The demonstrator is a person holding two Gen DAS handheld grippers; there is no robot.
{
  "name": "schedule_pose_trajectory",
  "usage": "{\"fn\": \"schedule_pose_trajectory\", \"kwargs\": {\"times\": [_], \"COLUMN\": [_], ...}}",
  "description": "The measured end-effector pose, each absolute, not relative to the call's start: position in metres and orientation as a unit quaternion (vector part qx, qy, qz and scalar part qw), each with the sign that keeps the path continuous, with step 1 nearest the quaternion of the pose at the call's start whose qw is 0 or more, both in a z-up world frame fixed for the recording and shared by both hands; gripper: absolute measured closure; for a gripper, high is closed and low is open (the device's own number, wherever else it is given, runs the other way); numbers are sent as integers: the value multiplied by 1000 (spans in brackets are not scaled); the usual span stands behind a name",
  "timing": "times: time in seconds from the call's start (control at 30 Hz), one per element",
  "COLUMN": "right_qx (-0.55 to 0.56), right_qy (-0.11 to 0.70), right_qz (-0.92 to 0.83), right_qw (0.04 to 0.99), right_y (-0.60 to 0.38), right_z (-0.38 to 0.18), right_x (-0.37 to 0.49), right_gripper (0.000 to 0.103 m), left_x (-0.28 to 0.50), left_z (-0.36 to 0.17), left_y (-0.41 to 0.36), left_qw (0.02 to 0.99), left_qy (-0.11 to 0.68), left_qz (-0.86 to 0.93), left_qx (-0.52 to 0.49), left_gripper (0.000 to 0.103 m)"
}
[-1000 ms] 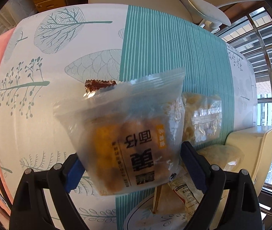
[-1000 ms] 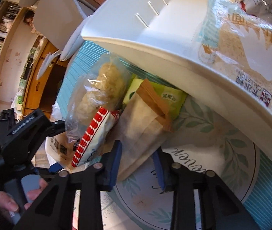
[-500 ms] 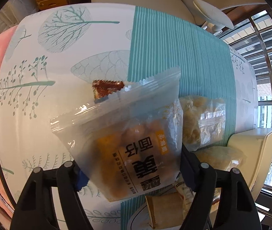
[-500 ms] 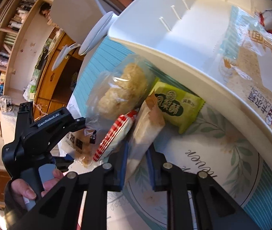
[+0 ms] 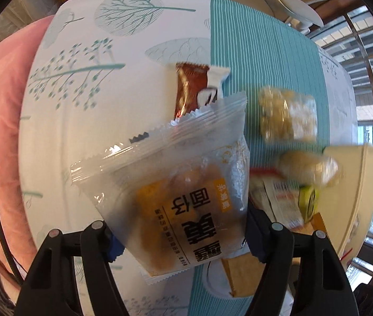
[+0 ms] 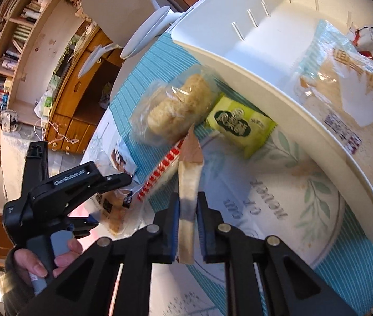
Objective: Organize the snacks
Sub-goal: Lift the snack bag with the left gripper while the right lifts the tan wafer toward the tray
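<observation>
While a second ago the right gripper (image 6: 187, 226) stood with its jaws apart around the flat brown paper packet (image 6: 189, 184), its jaws are now closing on that packet, pads pressing its sides, and the packet stands upright on edge, lifted off the tablecloth (image 6: 278, 237). The left gripper (image 5: 184, 239) holds the frosted cake bag (image 5: 181, 184) with orange printing, jaws fairly wide across the bag's width; a second ago they stood wider. In the left wrist view the bag has shifted so that more of the brown-and-white wrapper (image 5: 191, 84) shows beyond its far edge.

On the right wrist side, the white tray (image 6: 265, 79) lies far and right, with a large printed bag (image 6: 344, 87) inside it. Near the tray's wall lie a green packet (image 6: 241, 126) and a clear bag of puffed rice roll (image 6: 178, 108), touching a red-striped packet (image 6: 160, 171) just left of the held paper packet. At the left a hand (image 6: 41, 258) grips the left gripper's handle. In the left wrist view another clear bag of pale snack (image 5: 286, 115) lies on the teal stripes, blurred, well beyond the tray.
</observation>
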State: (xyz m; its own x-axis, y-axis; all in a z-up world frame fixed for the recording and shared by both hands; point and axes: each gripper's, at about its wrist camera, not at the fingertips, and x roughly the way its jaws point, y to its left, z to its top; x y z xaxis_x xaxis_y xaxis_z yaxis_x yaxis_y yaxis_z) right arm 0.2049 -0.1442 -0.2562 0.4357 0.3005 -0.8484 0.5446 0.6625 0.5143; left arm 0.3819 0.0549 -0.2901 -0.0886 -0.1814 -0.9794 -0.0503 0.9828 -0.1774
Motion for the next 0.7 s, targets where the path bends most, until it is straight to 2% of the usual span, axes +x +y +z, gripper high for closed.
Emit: {"fn": "schedule_pose_trajectory", "kwargs": {"times": [0.7], "right_qx": [324], "right_qy": [571], "right_qz": [-31], "right_qw": [754], "right_y": [-124], "right_z": [-206], "right_x": [109], "right_gripper": [91], "left_x": [225], "left_z": [-244], "left_y": [65], "left_qw": [642], "left_qy": [759], "left_qz": [-111], "left_qx": [1], "left_gripper": [31]}}
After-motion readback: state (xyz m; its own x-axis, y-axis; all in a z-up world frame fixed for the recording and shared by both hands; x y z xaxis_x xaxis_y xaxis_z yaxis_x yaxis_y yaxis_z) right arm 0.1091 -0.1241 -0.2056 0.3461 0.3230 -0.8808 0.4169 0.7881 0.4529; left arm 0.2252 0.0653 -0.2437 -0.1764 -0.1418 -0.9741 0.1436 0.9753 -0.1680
